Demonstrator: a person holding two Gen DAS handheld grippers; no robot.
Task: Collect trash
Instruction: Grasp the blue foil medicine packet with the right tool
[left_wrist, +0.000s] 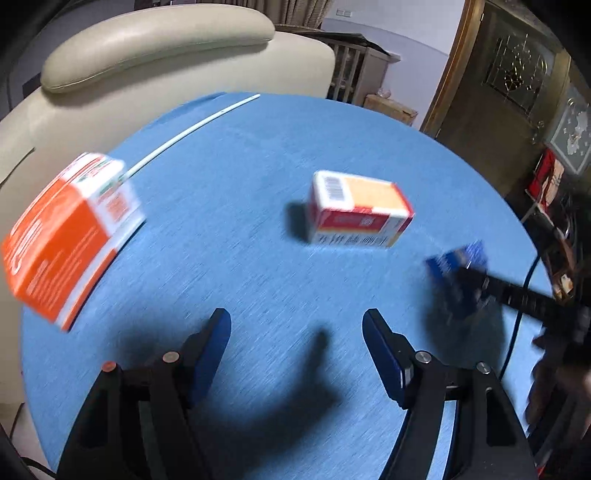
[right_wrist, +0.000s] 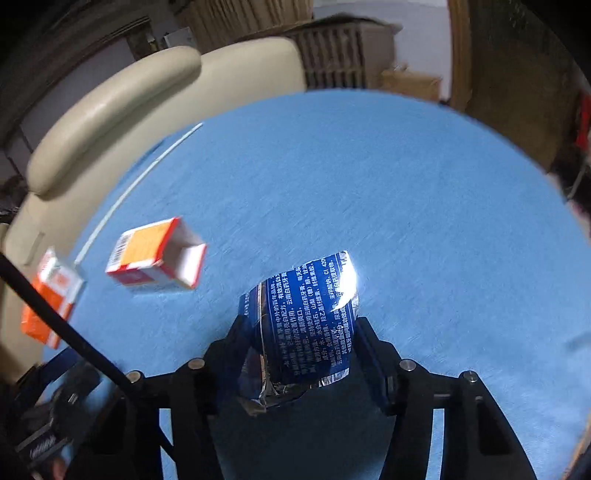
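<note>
My right gripper (right_wrist: 301, 328) is shut on a crumpled blue box (right_wrist: 306, 314) with white print and a foil lining, held just above the blue table (right_wrist: 424, 221). The same blue box (left_wrist: 458, 264) shows at the right edge of the left wrist view. My left gripper (left_wrist: 295, 321) hangs open over bare table with nothing between its fingers. Ahead of it lies a red and white box (left_wrist: 358, 208), one end open in the right wrist view (right_wrist: 155, 254). An orange and white box (left_wrist: 70, 240) sits at the table's left edge.
A thin white stick (left_wrist: 192, 129) lies along the far left rim of the round table. A cream armchair (left_wrist: 155, 48) stands right behind it. A wooden cabinet (left_wrist: 354, 70) and a dark door (left_wrist: 517, 74) are beyond. A blue cable (left_wrist: 517, 314) hangs at the right.
</note>
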